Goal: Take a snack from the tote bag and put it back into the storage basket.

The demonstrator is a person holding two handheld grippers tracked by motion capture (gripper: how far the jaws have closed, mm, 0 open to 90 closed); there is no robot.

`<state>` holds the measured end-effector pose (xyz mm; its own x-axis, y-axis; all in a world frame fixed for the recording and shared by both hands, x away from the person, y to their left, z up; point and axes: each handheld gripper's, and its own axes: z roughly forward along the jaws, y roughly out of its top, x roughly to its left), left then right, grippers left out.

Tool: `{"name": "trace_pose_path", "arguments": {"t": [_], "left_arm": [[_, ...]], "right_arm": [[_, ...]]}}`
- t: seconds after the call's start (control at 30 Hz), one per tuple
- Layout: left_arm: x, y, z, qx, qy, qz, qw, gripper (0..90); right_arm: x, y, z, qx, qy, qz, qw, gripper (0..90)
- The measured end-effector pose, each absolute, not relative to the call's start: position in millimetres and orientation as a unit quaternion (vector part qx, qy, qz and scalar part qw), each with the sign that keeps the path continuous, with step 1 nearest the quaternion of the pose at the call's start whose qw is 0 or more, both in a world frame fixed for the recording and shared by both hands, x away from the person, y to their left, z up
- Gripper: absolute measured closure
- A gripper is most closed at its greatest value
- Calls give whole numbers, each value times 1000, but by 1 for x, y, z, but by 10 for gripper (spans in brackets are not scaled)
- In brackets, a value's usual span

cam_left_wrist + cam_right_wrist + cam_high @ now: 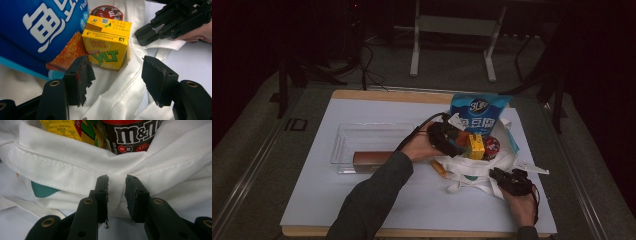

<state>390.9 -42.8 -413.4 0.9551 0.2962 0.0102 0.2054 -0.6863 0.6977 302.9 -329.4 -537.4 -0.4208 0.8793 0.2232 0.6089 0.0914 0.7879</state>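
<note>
Keep your right tongs (116, 185) pinched on what looks like the white bag's (120, 95) rim while your open left tongs (116, 71) close around the yellow juice carton (106, 48) standing inside.

A clear plastic tray (343, 145) holds a brown box (371, 158).

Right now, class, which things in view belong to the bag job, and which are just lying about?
In the job:
white cloth bag
yellow drink carton
blue snack pouch
M&M's tub
left gripper, open over the bag
right gripper, on the bag's edge

Lying about:
clear tray
brown box
</note>
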Motion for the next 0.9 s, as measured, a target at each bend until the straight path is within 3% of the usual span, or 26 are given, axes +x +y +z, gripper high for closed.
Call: {"name": "trace_pose_path", "arguments": {"t": [0.9], "left_arm": [[403,-61,-425,918,140,44,369,378]], "right_arm": [[303,-330,-538,517,721,436,153,721]]}}
